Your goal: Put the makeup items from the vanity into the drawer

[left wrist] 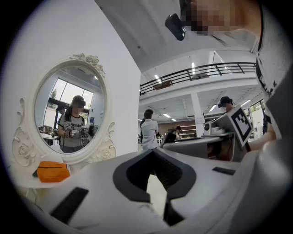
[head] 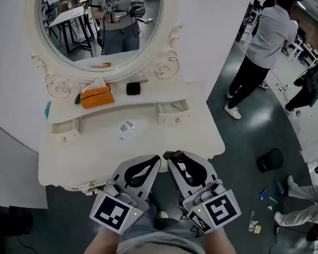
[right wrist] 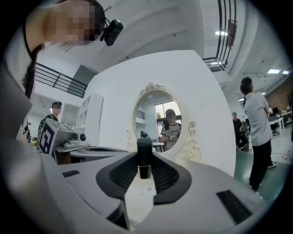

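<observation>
My right gripper (right wrist: 144,154) is clamped on a slim black tube (right wrist: 144,160), a smooth cylinder with a glossy band low down. It stands upright, pinched at the very tips of the ribbed dark pads (right wrist: 167,176). From the head view it is a dark stub at the gripper's nose, just off the front edge of the white vanity (head: 163,138). My left gripper (left wrist: 153,153) sits beside it with its curved jaws meeting at the tips and nothing inside. On the vanity's raised shelf lie a soft orange pouch (head: 98,98) and a squat black box (head: 133,88), apart, under the oval mirror (head: 96,18) with its scrolled, glossy frame. A small drawer (head: 173,113) sits at the shelf's right end
</observation>
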### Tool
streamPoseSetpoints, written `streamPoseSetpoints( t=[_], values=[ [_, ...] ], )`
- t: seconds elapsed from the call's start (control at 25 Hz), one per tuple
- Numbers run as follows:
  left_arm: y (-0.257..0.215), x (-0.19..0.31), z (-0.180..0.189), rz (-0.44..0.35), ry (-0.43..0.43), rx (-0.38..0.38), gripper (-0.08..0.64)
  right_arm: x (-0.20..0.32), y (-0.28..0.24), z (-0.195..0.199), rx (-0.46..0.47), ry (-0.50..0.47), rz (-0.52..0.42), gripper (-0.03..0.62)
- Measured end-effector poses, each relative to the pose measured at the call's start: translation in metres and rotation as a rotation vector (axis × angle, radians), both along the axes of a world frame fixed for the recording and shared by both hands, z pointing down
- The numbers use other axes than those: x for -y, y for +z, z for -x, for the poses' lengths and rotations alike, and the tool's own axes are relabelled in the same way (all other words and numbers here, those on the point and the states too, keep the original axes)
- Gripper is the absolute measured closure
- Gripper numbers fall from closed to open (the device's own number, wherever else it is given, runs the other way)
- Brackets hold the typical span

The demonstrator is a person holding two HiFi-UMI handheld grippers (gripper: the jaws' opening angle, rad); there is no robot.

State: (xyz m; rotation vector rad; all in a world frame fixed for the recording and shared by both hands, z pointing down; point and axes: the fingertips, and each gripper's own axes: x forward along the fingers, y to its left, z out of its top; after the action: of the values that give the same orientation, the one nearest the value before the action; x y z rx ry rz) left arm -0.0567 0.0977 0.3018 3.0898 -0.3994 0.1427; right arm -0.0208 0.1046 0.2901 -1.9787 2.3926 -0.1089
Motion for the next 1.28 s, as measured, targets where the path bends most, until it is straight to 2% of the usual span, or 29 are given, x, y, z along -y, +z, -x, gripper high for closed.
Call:
streamPoseSetpoints(
  t=[0.64, 0.92, 1.28],
  values=[
    [0.001, 0.026, -0.019, 0.005, 0.04, 0.001, 0.552, 0.024, 0.006, -0.016, 0.005, 0.036, 0.016, 0.483],
    [0.004, 0.049, -0.032, 0.012, 0.063, 0.002, 0.552, 0.045, 0.006, -0.031, 0.063, 0.065, 0.014, 0.479],
    [0.005, 0.084, -0.048, 0.016, 0.102, -0.003, 0.552, 0.077, 0.009, -0.048, 0.064, 0.107, 0.025, 0.48]
  ],
)
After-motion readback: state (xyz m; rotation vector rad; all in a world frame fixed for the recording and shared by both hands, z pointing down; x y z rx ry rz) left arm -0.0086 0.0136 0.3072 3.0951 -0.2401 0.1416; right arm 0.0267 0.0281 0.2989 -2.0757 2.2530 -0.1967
